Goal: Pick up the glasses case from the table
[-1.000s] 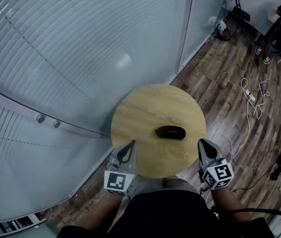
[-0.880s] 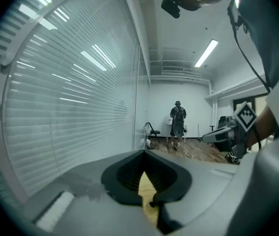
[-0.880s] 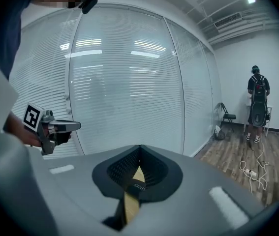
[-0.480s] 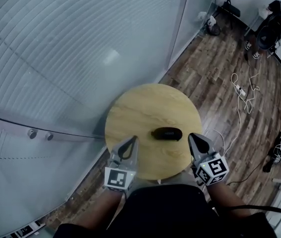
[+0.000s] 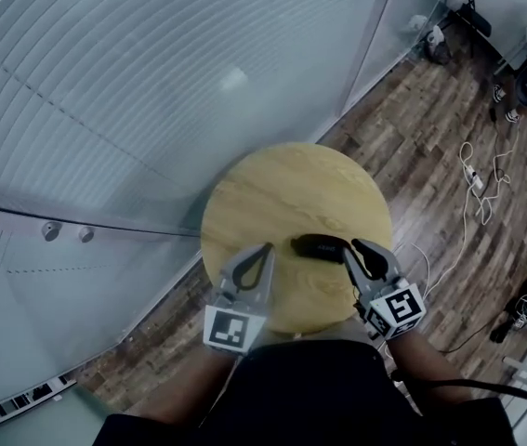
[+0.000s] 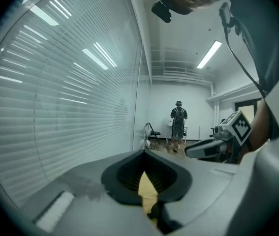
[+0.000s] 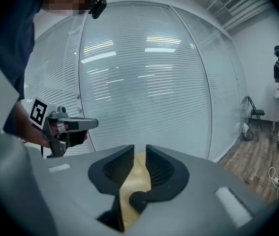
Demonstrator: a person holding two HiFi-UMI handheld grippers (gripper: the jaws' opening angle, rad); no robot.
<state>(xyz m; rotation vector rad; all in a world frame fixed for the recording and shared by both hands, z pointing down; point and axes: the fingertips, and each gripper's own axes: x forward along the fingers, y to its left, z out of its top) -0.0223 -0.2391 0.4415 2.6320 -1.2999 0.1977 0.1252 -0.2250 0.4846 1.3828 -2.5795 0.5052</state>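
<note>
Head view: both forearms reach forward over the near edge of one round wooden bench [image 5: 282,189], and the two grippers point ahead and slightly down. The left gripper [image 5: 263,249] has its fingers pressed together, empty. The right gripper [image 5: 360,248], its fingers [image 7: 117,168] just opened a crack with nothing between them, sits just beside the single black glasses case [image 5: 319,245] near the bench's middle.
</note>
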